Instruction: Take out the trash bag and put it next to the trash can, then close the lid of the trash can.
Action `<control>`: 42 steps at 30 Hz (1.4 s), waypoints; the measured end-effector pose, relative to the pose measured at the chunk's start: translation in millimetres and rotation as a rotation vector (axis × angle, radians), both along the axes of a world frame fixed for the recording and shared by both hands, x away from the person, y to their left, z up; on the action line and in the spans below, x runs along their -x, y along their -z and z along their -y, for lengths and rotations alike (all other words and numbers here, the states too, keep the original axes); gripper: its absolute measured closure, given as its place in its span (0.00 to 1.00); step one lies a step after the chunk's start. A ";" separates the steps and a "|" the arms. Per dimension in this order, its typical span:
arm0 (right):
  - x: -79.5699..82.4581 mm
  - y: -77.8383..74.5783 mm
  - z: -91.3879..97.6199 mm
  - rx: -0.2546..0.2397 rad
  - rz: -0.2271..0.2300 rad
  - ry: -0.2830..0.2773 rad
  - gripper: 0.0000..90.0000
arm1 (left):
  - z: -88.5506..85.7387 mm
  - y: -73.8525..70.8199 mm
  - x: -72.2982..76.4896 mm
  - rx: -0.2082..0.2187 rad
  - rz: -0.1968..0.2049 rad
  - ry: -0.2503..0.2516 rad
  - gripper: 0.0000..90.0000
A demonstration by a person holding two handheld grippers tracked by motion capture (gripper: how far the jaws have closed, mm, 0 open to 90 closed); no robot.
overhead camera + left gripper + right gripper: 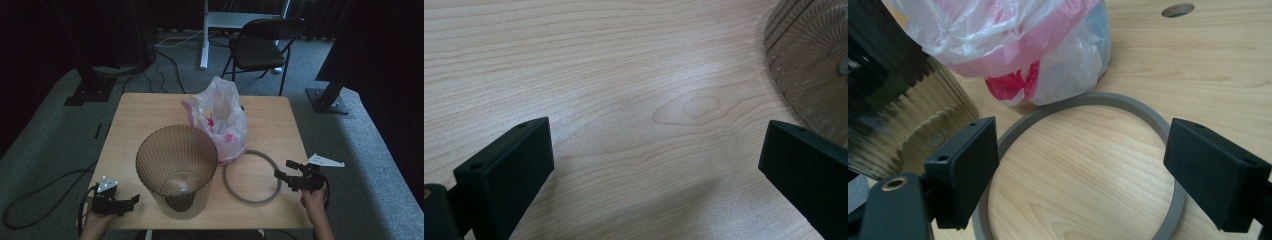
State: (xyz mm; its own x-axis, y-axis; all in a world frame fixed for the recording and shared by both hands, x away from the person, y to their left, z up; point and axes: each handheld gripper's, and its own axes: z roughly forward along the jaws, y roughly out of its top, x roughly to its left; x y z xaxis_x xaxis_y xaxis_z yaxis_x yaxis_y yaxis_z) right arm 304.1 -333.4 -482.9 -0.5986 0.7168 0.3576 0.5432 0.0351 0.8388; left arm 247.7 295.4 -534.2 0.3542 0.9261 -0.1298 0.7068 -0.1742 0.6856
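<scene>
A ribbed, translucent brown bin (176,170) stands upright on the wooden table (145,115), near its front middle. Behind it, to the right, a white and pink plastic bag (220,117) sits bunched up. A grey ring (251,176) lies flat to the right of the bin, its far edge against the bag. My left gripper (131,204) rests open at the front left corner, with only bare wood between its jaws (656,150) and the bin's base (809,55) to one side. My right gripper (283,169) hovers open over the ring's right side. The right gripper (1080,160) looks along the ring (1128,102) at the bag (1013,45) and the bin (898,115).
The table has a round cable hole (1178,9) behind the bag. A black folding chair (262,45) and a white desk leg (204,35) stand beyond the table. A white bracket (325,161) lies off the right edge. Cables (45,192) trail on the grey carpet at left.
</scene>
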 end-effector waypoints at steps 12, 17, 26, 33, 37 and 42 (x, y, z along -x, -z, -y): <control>16.3 16.7 7.3 0.003 -0.002 0.070 0.15 | -0.5 -0.2 -0.1 0.005 0.000 -0.002 0.01; 18.5 25.0 9.0 0.012 -0.022 0.085 0.15 | -0.6 -0.3 0.3 0.008 -0.001 0.001 0.01; 16.3 24.5 14.9 -0.009 -0.042 0.099 0.15 | -0.6 -0.8 -0.5 0.009 -0.002 0.003 0.01; 5.6 25.0 19.3 -0.001 -0.062 0.109 0.16 | -0.9 -0.7 -0.1 0.012 -0.001 0.004 0.01; -2.4 25.2 20.8 0.026 -0.073 0.113 0.16 | -1.1 -0.8 -0.3 0.015 -0.002 0.006 0.01; -12.8 28.6 17.7 0.073 -0.083 0.128 0.16 | -0.9 -0.8 -0.3 0.015 -0.002 0.005 0.01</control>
State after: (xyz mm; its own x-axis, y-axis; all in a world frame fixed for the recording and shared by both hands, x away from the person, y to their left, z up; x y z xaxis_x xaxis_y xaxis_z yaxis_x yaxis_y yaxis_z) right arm 316.9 -351.1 -511.5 -0.4718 0.8108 0.3463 0.6141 0.0204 0.7890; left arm 248.0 296.3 -533.4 0.3586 0.9223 -0.1444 0.7075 -0.1676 0.6865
